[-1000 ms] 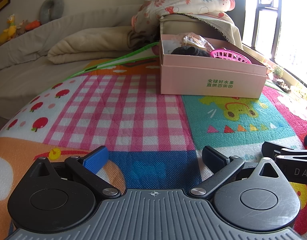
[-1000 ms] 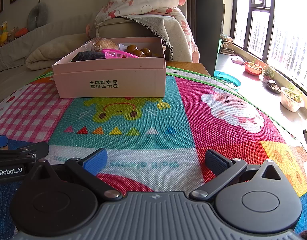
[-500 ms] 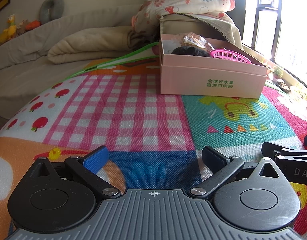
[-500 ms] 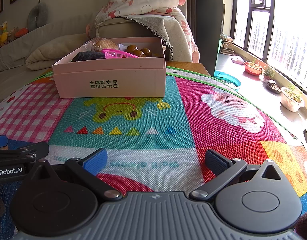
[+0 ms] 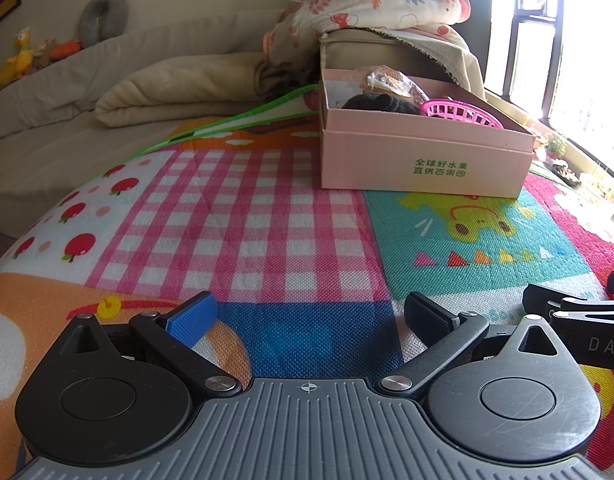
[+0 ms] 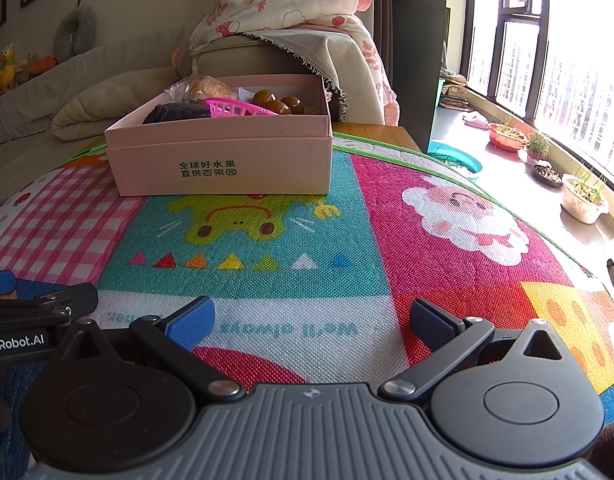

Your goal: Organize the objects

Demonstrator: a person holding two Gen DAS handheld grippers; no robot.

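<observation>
A pink cardboard box (image 5: pixel 423 160) stands at the far side of the colourful play mat; it also shows in the right wrist view (image 6: pixel 223 164). Inside it lie a pink plastic basket (image 6: pixel 235 108), a dark cloth item (image 6: pixel 175 113), a wrapped snack (image 6: pixel 205 87) and brown round fruits (image 6: pixel 279 102). My left gripper (image 5: pixel 309 316) is open and empty, low over the mat's near edge. My right gripper (image 6: pixel 311 320) is open and empty, beside it to the right. Each gripper shows at the edge of the other's view.
The play mat (image 6: pixel 447 216) covers a table. A sofa with a folded beige blanket (image 5: pixel 179 92) and a floral quilt (image 5: pixel 379 0) stands behind. Plant pots (image 6: pixel 583 200) line the window sill on the right.
</observation>
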